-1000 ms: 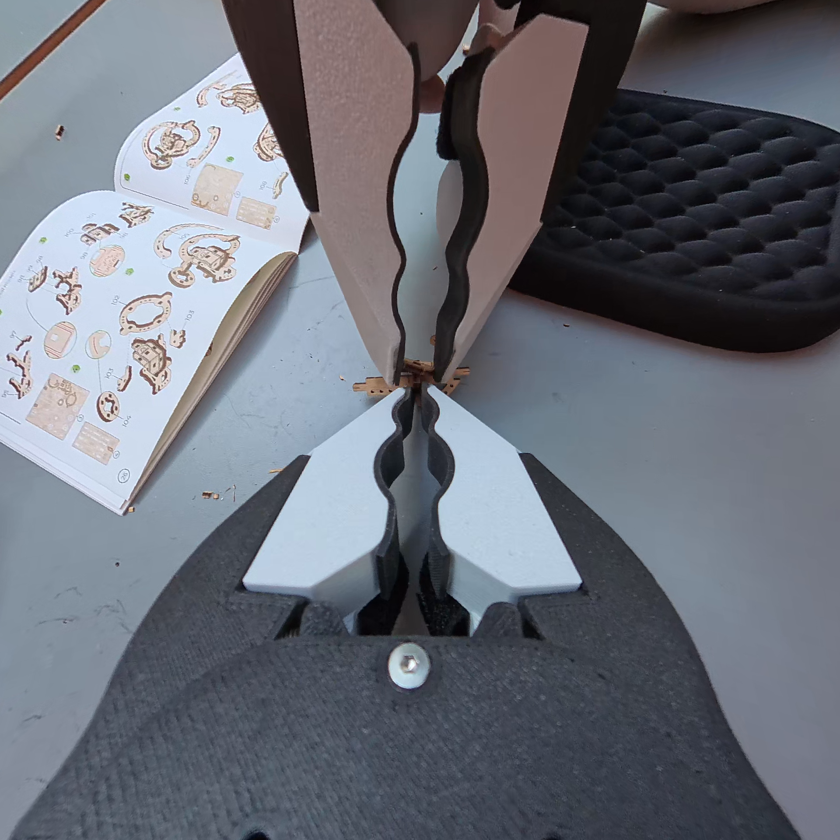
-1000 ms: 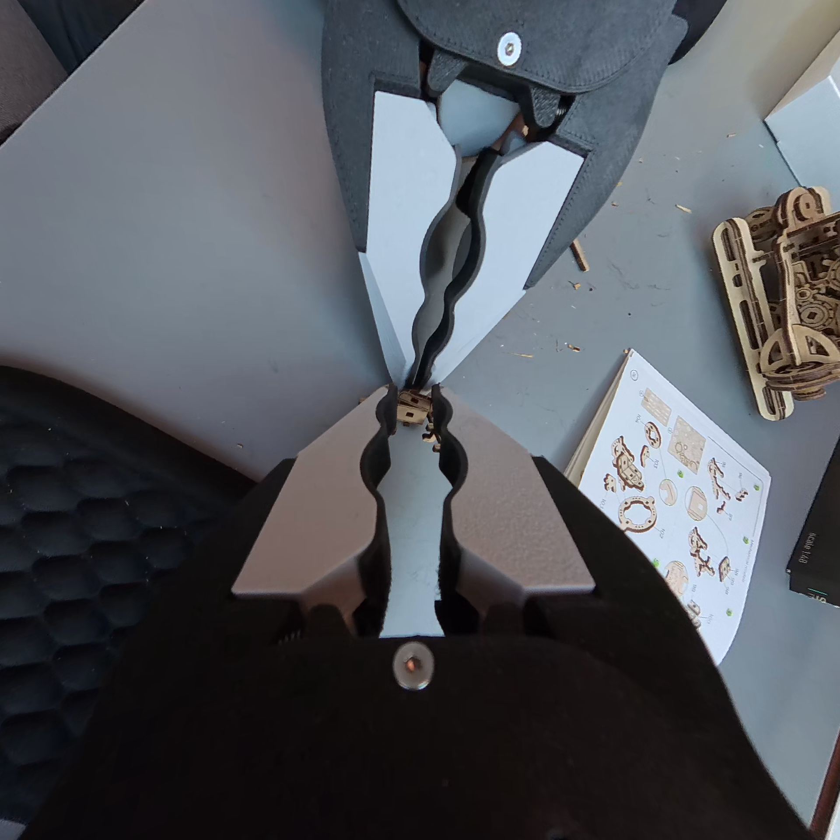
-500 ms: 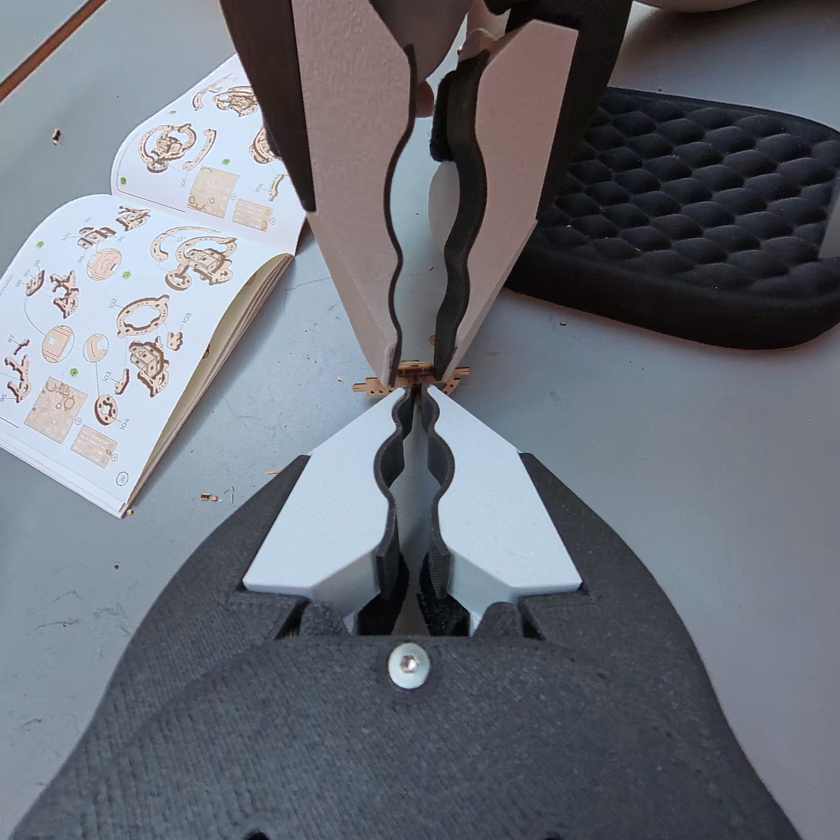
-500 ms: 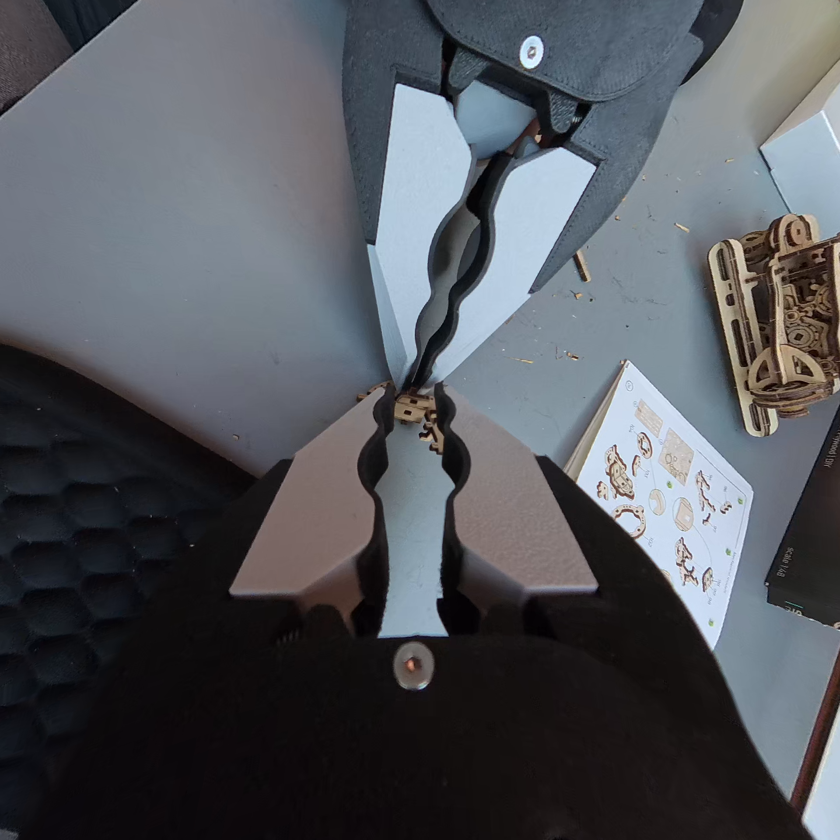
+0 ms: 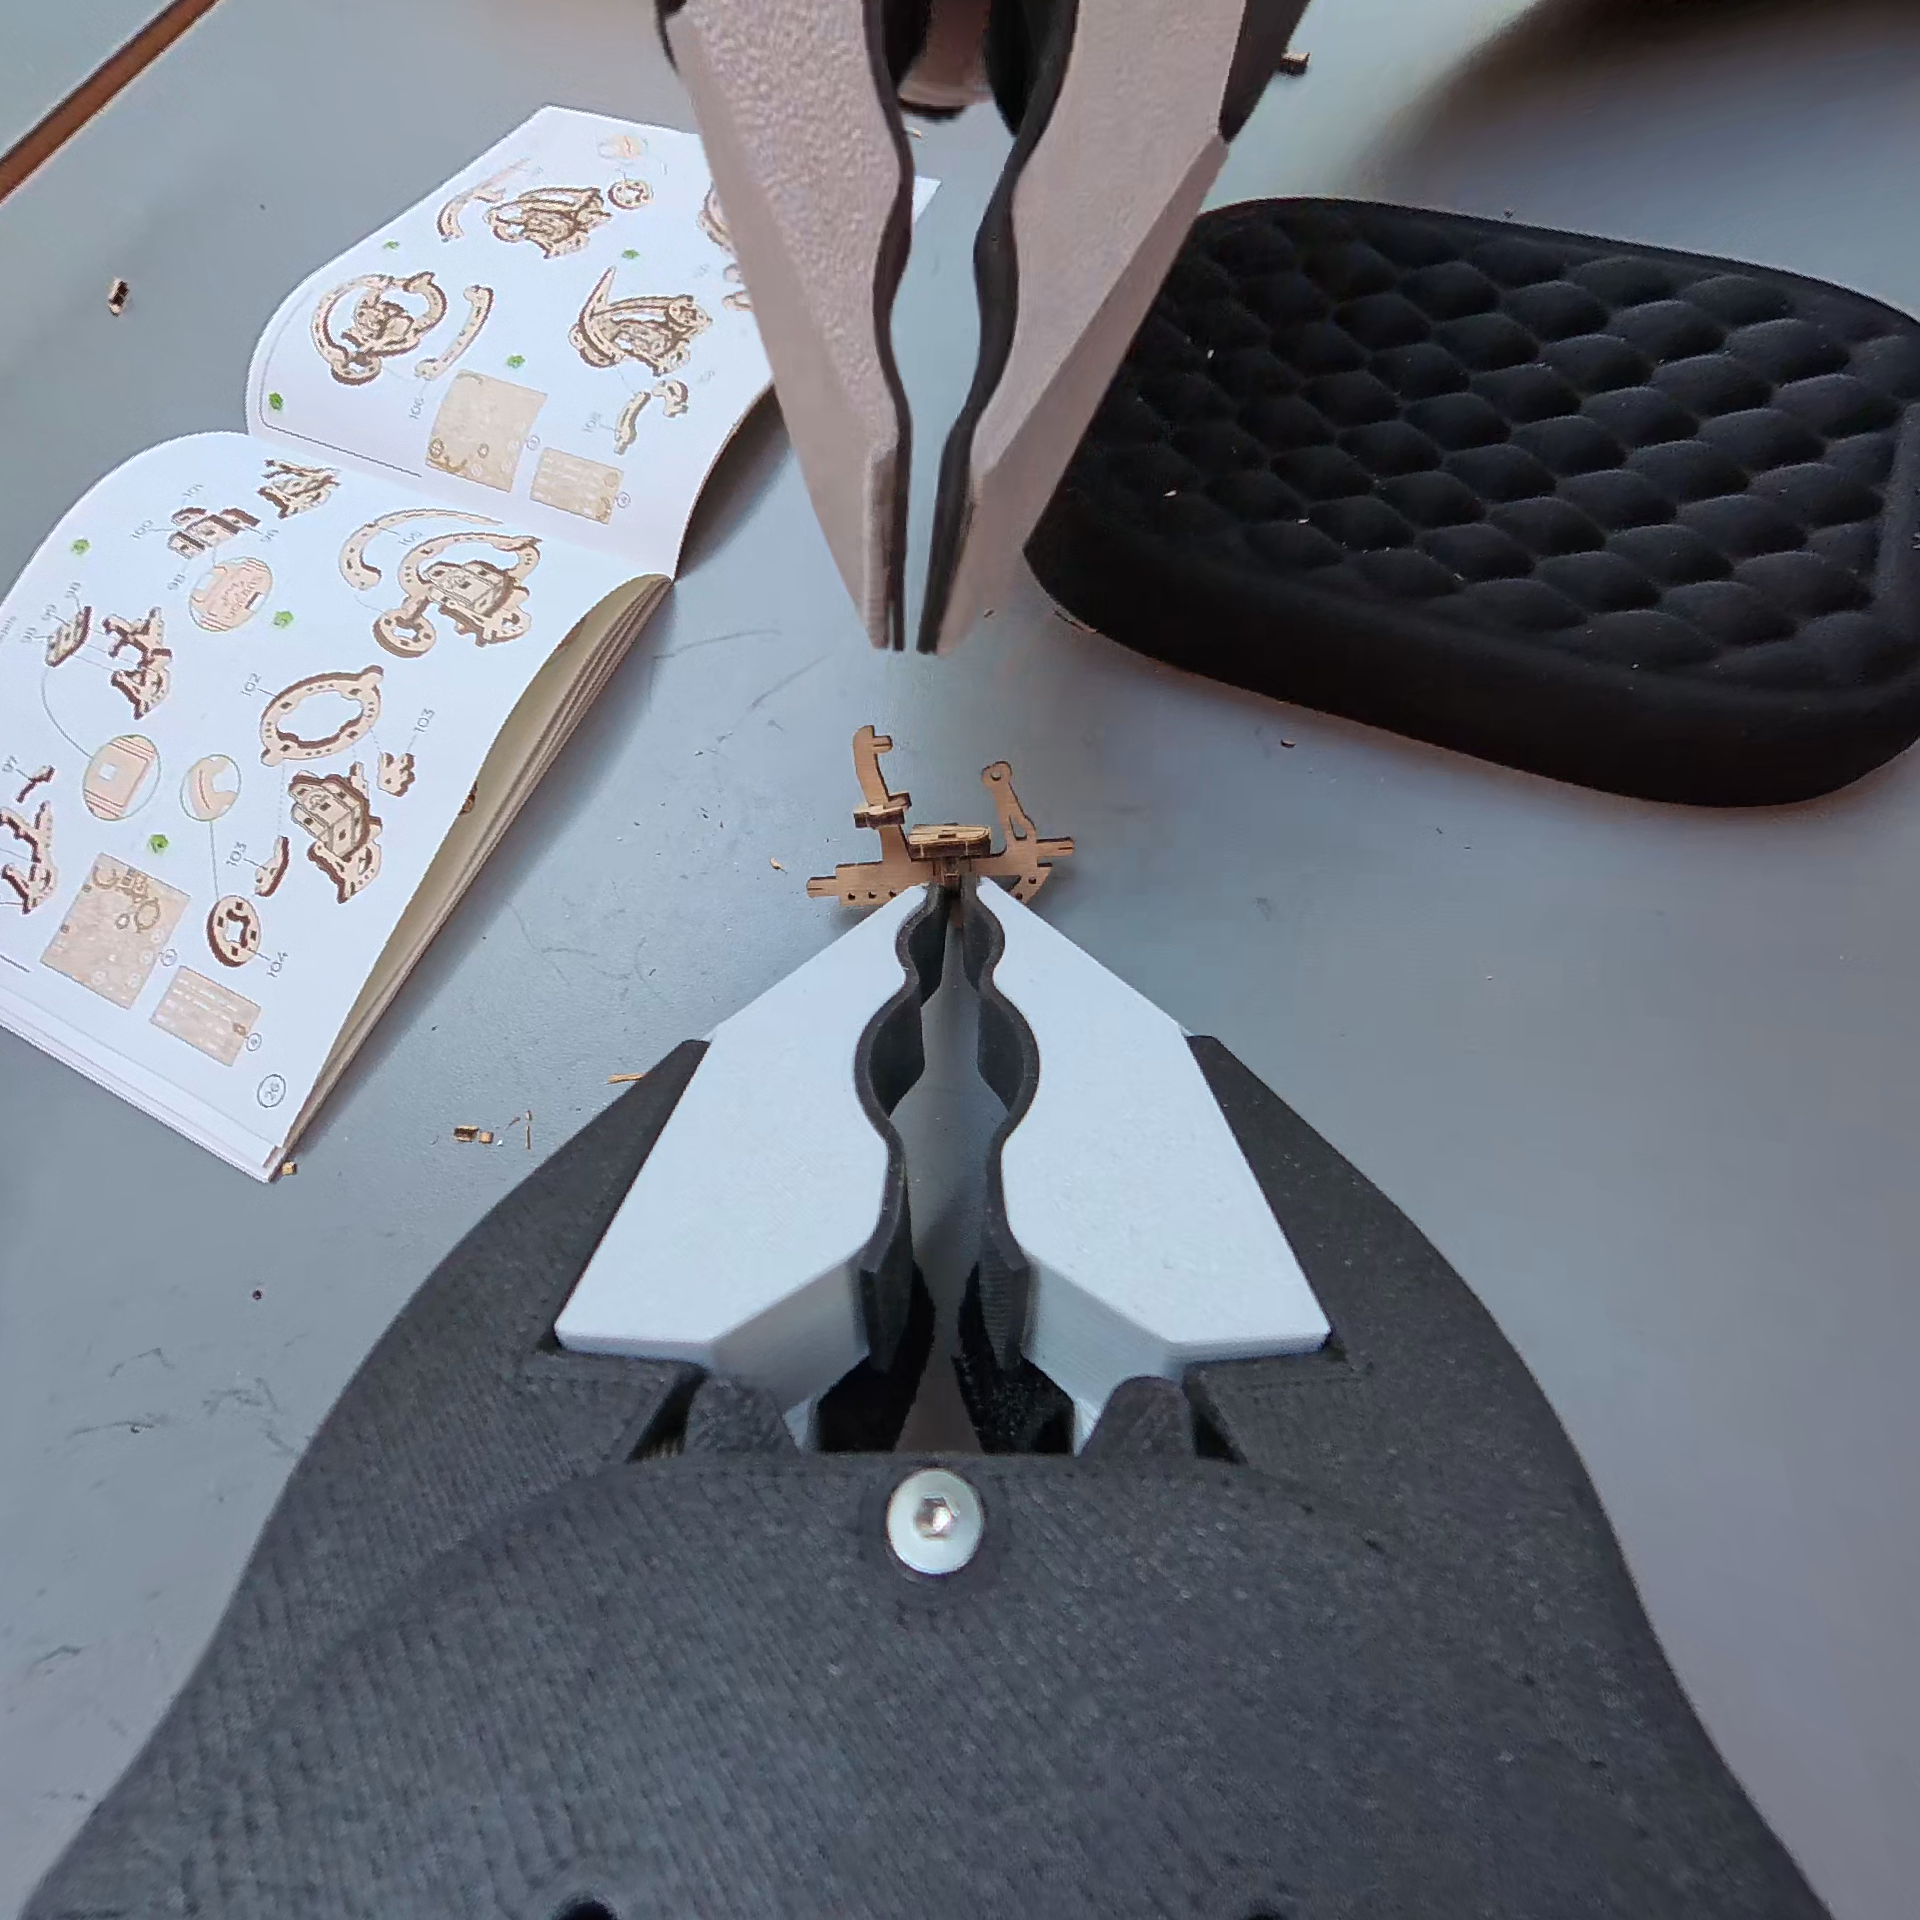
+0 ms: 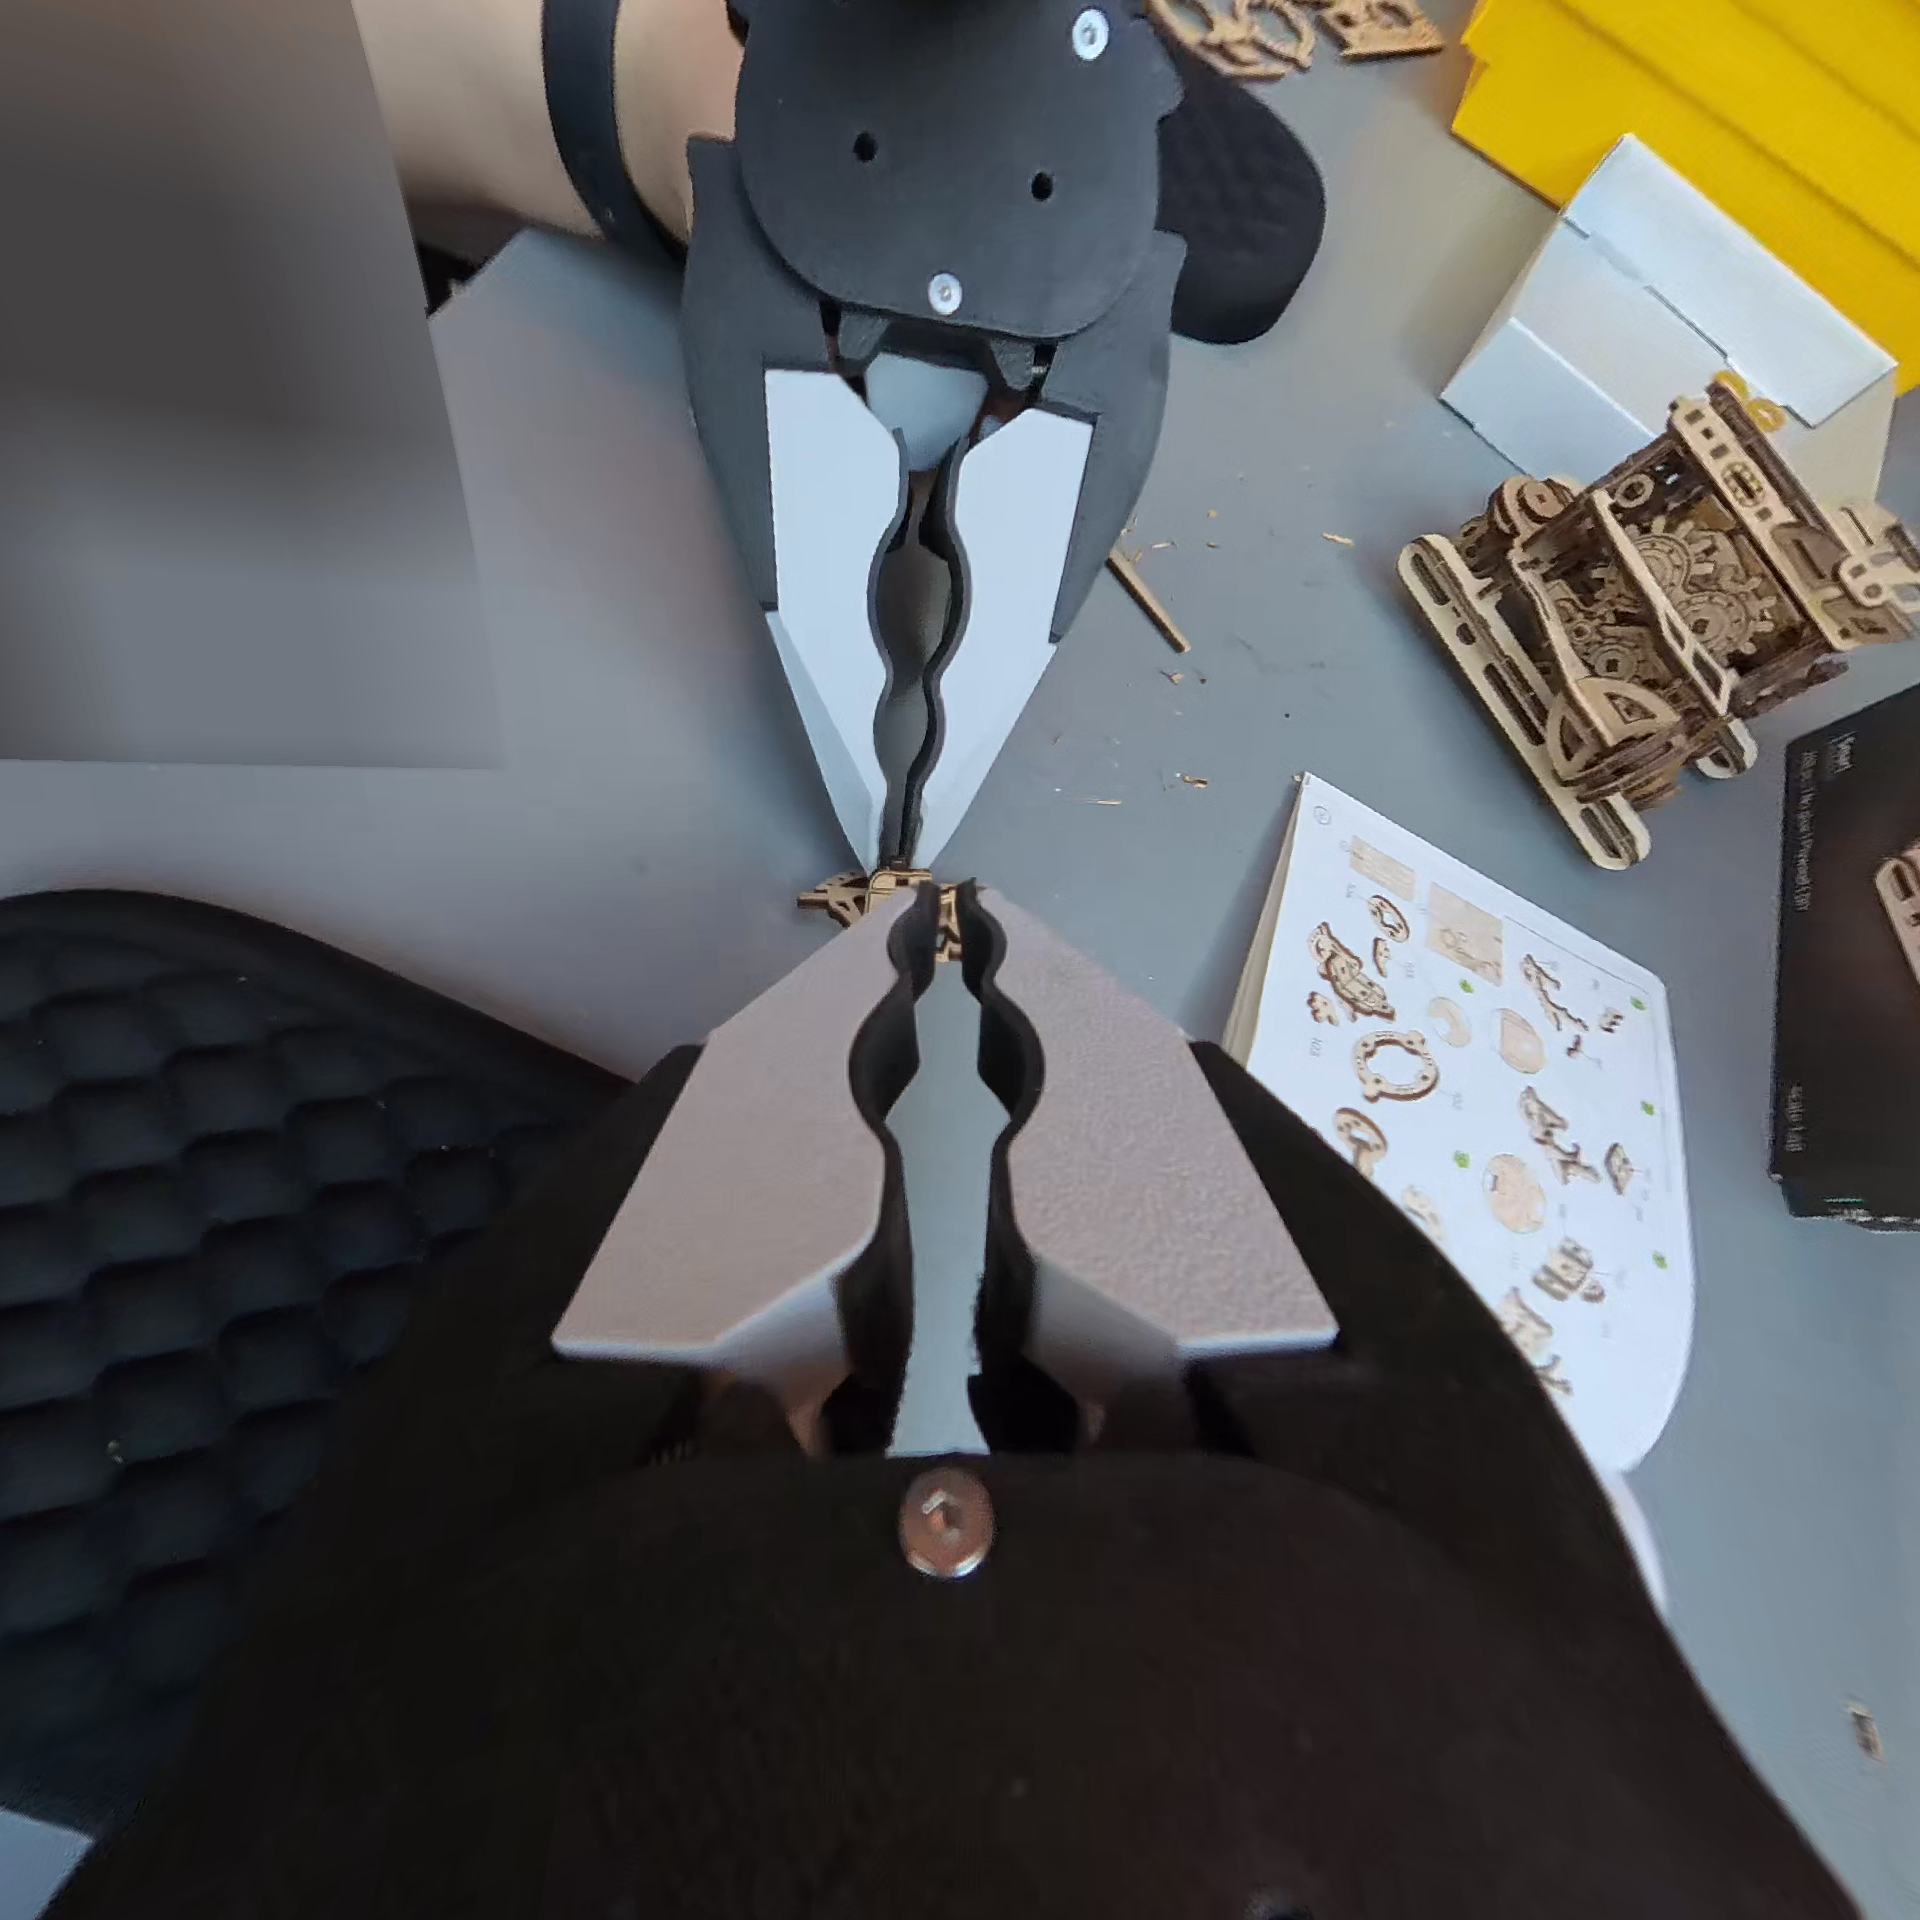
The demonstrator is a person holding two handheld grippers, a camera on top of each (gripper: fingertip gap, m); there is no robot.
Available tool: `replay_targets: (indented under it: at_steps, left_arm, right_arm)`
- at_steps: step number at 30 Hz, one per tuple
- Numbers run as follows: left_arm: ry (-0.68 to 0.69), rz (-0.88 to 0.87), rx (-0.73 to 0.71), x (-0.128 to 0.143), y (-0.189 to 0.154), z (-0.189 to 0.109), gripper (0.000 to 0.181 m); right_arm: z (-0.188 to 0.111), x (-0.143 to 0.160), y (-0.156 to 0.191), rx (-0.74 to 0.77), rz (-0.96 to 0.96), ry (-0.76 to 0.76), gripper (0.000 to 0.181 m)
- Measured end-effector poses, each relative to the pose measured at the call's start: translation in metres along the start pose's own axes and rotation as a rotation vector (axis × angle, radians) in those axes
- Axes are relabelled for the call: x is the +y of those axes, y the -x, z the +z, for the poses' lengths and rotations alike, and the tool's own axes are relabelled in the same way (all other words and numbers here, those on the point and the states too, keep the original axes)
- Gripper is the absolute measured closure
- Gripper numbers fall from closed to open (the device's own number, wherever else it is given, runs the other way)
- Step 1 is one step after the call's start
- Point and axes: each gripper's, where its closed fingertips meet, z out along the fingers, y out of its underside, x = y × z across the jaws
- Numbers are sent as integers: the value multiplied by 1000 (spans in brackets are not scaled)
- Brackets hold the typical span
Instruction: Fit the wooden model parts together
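Observation:
A small wooden assembly (image 5: 940,857) of thin laser-cut parts, with two curved arms sticking up, is held just above the grey table (image 5: 1455,1039). My left gripper (image 5: 948,899) is shut on its near edge. My right gripper (image 5: 912,639) faces it from the far side, a short way back from the assembly and not touching it. Its jaws are almost together with nothing between them. In the right wrist view the right gripper (image 6: 940,909) looks down at the assembly (image 6: 842,896), which sticks out at the tips of the left gripper (image 6: 902,857).
An open instruction booklet (image 5: 312,675) lies left of the grippers. A black honeycomb pad (image 5: 1507,499) lies to the right. The right wrist view shows a built wooden model (image 6: 1662,623), a white box (image 6: 1662,312), yellow sheets (image 6: 1714,83), a black box (image 6: 1849,966) and a person's arm (image 6: 644,156). Tip to tip, the grippers are about 5 cm apart.
My right gripper has let go of the wooden assembly and pulled back and up from it, its jaws closing. The left gripper keeps hold of the assembly, whose curved arms now show.

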Motion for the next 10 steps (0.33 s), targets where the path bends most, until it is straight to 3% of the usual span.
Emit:
replay_targets:
  at_steps: [3, 7, 10]
  left_arm:
    - [0, -9, 7, 0, 0, 0, 181]
    - [0, -8, 6, 0, 0, 0, 181]
    - [0, 1, -1, 0, 0, 0, 181]
  right_arm:
    - [1, 2, -3, 31, 102, -81, 181]
    - [12, 1, 11, -89, 134, -58, 181]
    - [20, 10, 12, -90, 102, 1, 181]
